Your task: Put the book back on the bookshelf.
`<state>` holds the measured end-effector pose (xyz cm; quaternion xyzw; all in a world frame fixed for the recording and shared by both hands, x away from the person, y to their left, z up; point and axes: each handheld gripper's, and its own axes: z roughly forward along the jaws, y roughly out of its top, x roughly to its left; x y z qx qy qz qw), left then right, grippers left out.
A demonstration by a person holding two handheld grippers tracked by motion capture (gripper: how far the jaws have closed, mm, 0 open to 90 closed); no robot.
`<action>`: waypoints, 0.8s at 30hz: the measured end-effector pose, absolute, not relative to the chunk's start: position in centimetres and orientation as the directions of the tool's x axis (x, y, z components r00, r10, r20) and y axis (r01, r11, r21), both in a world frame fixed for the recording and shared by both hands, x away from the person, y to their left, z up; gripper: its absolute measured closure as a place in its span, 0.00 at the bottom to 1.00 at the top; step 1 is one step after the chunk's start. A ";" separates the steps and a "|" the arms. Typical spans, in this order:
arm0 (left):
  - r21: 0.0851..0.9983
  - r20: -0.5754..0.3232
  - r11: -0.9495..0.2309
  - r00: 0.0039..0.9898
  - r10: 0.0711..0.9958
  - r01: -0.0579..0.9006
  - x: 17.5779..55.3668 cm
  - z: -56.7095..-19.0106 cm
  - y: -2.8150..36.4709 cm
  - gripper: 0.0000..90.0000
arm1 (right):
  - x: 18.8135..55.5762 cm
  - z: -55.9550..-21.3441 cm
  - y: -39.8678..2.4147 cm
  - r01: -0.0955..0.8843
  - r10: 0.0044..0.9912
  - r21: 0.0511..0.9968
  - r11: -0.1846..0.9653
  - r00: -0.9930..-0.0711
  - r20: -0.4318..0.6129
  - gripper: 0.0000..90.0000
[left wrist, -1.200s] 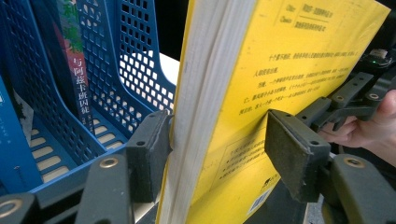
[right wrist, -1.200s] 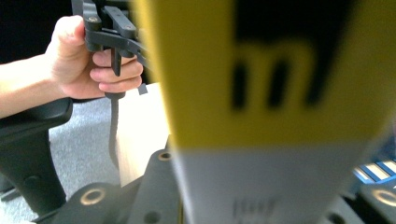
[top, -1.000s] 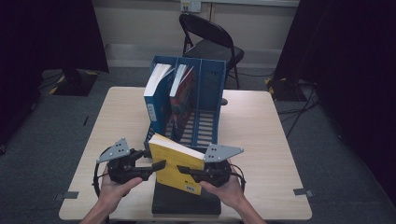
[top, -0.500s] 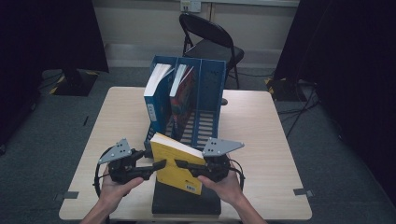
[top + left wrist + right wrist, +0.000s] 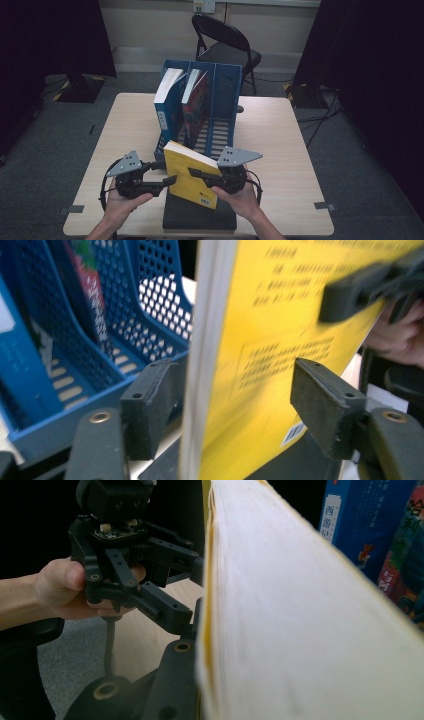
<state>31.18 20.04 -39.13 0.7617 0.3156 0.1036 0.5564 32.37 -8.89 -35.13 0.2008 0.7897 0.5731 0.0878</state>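
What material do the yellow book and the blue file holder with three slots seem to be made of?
The yellow book looks like paper with a smooth card cover: a thick block of pale page edges shows in the right gripper view, and printed text on the cover. The blue file holder with three slots appears to be moulded plastic: its walls carry a regular grid of holes and its floor has slots.

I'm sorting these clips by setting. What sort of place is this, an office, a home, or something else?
Probably a recording studio or lab rather than a home: black curtains hang on both sides, one bare table stands on grey carpet with tape marks, and a folding chair sits behind it.
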 end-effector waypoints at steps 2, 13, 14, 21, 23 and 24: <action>0.892 -0.212 -0.201 0.769 0.603 0.404 31.3 -39.5 20.4 0.30 | 32.4 -35.1 -9.3 0.224 0.430 0.939 0.259 -0.898 0.096 0.84; 0.830 -0.229 -0.252 0.715 0.660 0.498 30.9 -42.6 22.6 0.22 | 32.5 -35.3 -11.0 0.246 0.454 0.941 0.230 -0.883 0.120 0.84; 0.823 -0.235 -0.253 0.710 0.663 0.508 30.8 -42.8 22.8 0.22 | 32.5 -35.3 -11.1 0.247 0.456 0.941 0.230 -0.882 0.119 0.84; 0.812 -0.206 -0.247 0.656 0.726 0.529 30.9 -43.7 23.2 0.24 | 32.6 -35.1 -11.4 0.260 0.472 0.936 0.237 -0.873 0.122 0.84; 0.811 -0.199 -0.259 0.663 0.721 0.525 31.1 -43.9 23.3 0.26 | 32.6 -35.0 -11.6 0.264 0.480 0.935 0.236 -0.868 0.124 0.84; 0.810 -0.184 -0.263 0.653 0.735 0.524 31.2 -44.0 23.3 0.26 | 32.6 -35.0 -11.7 0.262 0.482 0.937 0.232 -0.867 0.123 0.84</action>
